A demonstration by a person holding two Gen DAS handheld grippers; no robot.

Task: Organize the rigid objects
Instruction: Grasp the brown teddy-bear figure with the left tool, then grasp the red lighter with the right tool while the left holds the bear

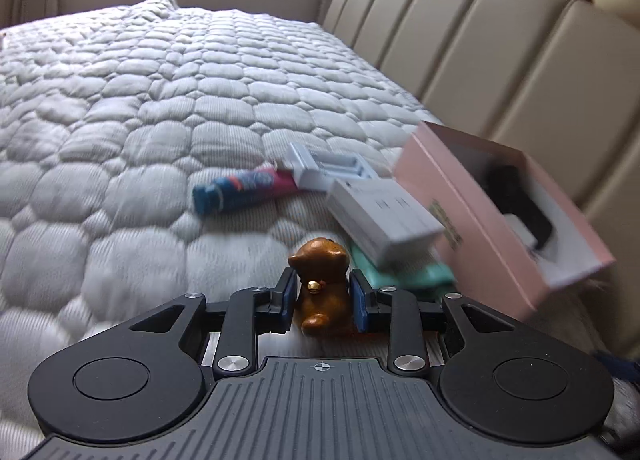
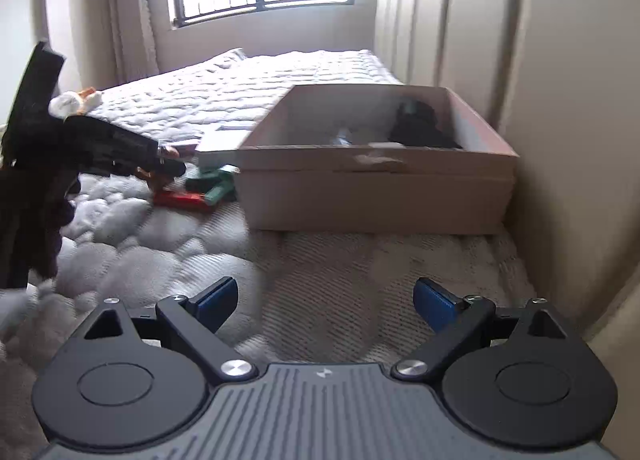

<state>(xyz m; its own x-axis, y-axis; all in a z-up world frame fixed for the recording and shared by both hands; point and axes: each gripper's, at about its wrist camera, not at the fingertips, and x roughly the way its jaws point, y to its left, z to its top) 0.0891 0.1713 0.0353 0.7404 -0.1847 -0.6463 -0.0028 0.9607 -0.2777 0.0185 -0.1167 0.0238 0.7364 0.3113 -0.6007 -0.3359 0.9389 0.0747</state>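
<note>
Bear figurine [image 1: 322,288] pinched between left gripper [image 1: 323,296] pads, likely bound for pink box [image 1: 508,215]; right gripper [image 2: 325,302] spread wide, empty.

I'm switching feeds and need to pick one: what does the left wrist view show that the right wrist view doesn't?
Only the left wrist view shows the left gripper shut on the brown bear figurine, and the toothpaste tube and white charger clearly. Only the right wrist view shows the right gripper, open and holding nothing, and a red item. Both show the pink box on the quilted bed.
</note>
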